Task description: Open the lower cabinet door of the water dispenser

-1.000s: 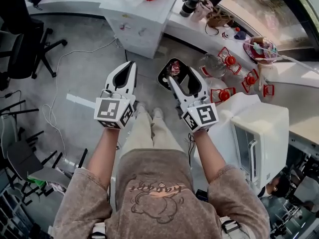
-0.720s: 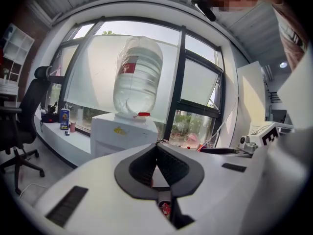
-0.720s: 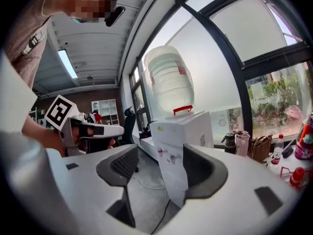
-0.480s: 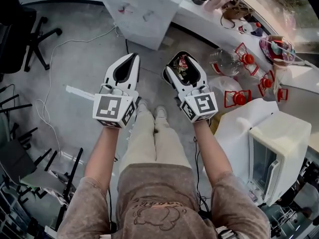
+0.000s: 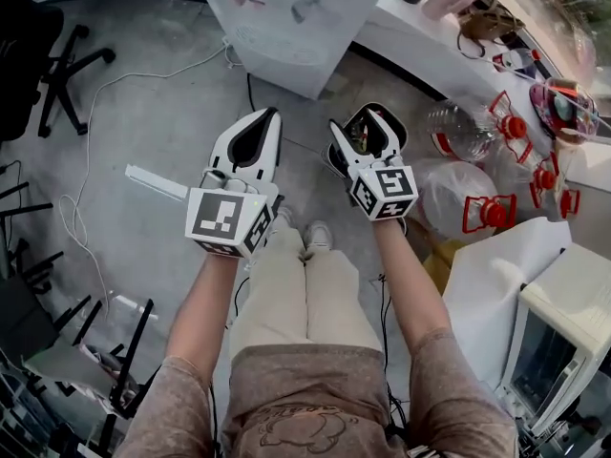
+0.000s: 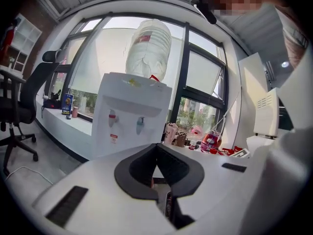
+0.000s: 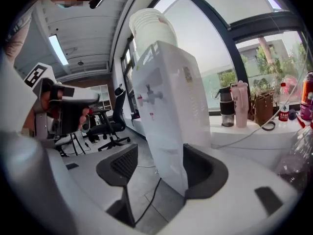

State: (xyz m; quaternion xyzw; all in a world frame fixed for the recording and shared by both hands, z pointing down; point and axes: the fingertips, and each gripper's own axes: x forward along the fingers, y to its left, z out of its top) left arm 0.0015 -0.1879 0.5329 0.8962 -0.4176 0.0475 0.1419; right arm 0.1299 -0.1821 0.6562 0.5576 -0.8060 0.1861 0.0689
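Observation:
The white water dispenser (image 5: 286, 36) stands straight ahead at the top of the head view, its two taps facing me. The left gripper view shows the dispenser (image 6: 129, 116) with an upturned bottle (image 6: 148, 48) on top, while my own jaws hide its lower cabinet. My left gripper (image 5: 267, 114) hangs in the air short of it with fingertips touching, shut on nothing. My right gripper (image 5: 360, 120) is open and empty, also short of the dispenser. Between the right gripper's jaws (image 7: 161, 163) the dispenser's lower body (image 7: 171, 151) shows. I cannot make out a door edge or handle.
A black waste bin (image 5: 368, 139) sits on the floor under the right gripper. Empty water bottles with red handles (image 5: 477, 203) lie at the right. A white appliance (image 5: 563, 342) stands at the lower right, an office chair (image 5: 38, 36) at the left, and a cable (image 5: 86, 160) on the floor.
Both grippers have sunk lower and the dispenser has come closer in the head view. The jaws stand as before: left shut, right open.

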